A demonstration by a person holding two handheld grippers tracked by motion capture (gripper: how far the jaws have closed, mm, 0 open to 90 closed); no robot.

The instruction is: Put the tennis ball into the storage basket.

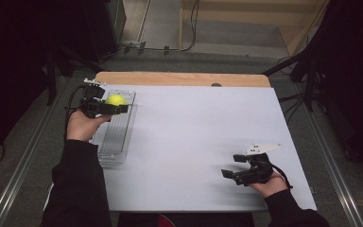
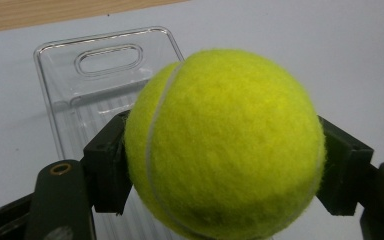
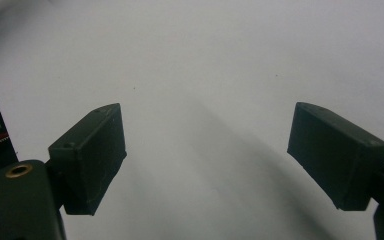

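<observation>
With the left gripper (image 1: 118,109) clamped on the ball (image 1: 116,100) above the tray (image 1: 116,137), only the drop remains, while the right gripper (image 1: 234,165) gapes empty.

The tennis ball (image 2: 225,145) is bright yellow-green and fuzzy, crossed by a pale whitish seam that curves down its left side; in the high view it shows as a small yellow spot (image 1: 116,100) at the upper left of the frame; the left gripper (image 1: 105,108) there is black, as are its pads (image 2: 107,170) beside the ball, with a brass-coloured ring at the lower left; the tray (image 2: 105,75) is clear and colourless, ribbed with fine parallel lines; the table top (image 1: 194,142) is plain pale grey-white, with a light wood strip (image 1: 179,78) along its far edge; the right gripper (image 1: 238,168), at the lower right, is black under a pale grey plate; the sleeves (image 1: 78,184) are black.
</observation>
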